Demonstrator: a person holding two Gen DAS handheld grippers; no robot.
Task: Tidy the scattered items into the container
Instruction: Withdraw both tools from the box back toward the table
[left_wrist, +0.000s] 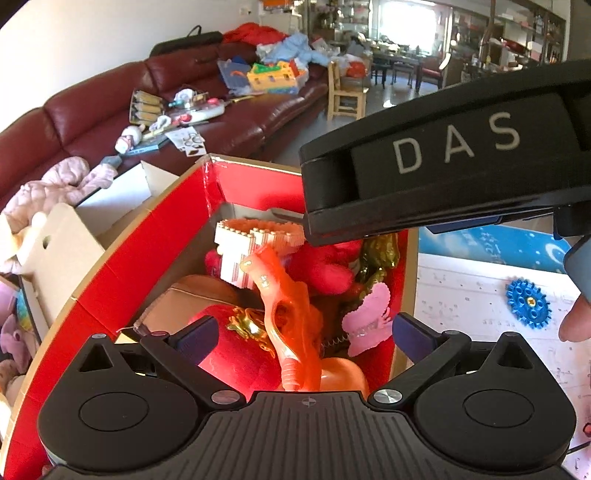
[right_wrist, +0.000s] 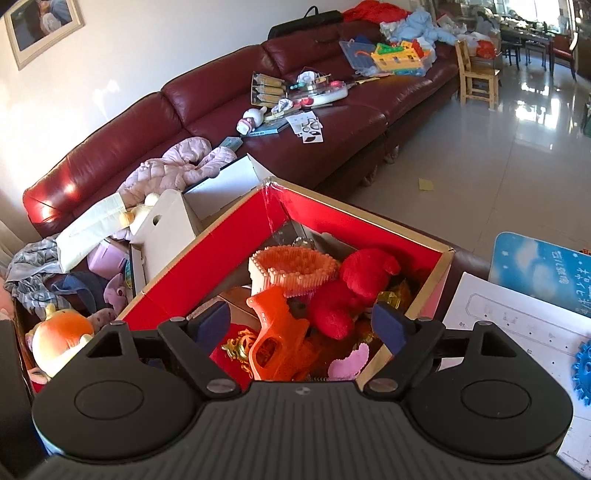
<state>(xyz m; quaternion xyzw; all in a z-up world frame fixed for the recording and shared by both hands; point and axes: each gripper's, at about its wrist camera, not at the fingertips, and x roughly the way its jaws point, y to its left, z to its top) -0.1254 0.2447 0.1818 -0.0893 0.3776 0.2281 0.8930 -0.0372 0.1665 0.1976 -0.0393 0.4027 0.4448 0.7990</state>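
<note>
A cardboard box with red inner walls (left_wrist: 122, 266) (right_wrist: 207, 251) holds several toys: an orange plastic toy gun (left_wrist: 284, 314) (right_wrist: 277, 343), a red plush (left_wrist: 328, 269) (right_wrist: 354, 288), a pink-and-white brick heart (left_wrist: 255, 243) (right_wrist: 291, 269), a gold ornament (left_wrist: 247, 325) and a pink flat piece (left_wrist: 367, 321) (right_wrist: 349, 362). My left gripper (left_wrist: 304, 339) hangs open over the box, the orange gun lying between its fingers untouched. My right gripper (right_wrist: 299, 328) is open above the same toys; its black body (left_wrist: 443, 162) fills the upper right of the left wrist view.
A blue gear (left_wrist: 528, 302) (right_wrist: 583, 369) lies on a white sheet (right_wrist: 517, 325) right of the box, beside a blue card (right_wrist: 546, 273). A white carton (right_wrist: 166, 229) and plush toys (right_wrist: 59, 339) stand left. A cluttered dark-red sofa (right_wrist: 332, 122) runs behind.
</note>
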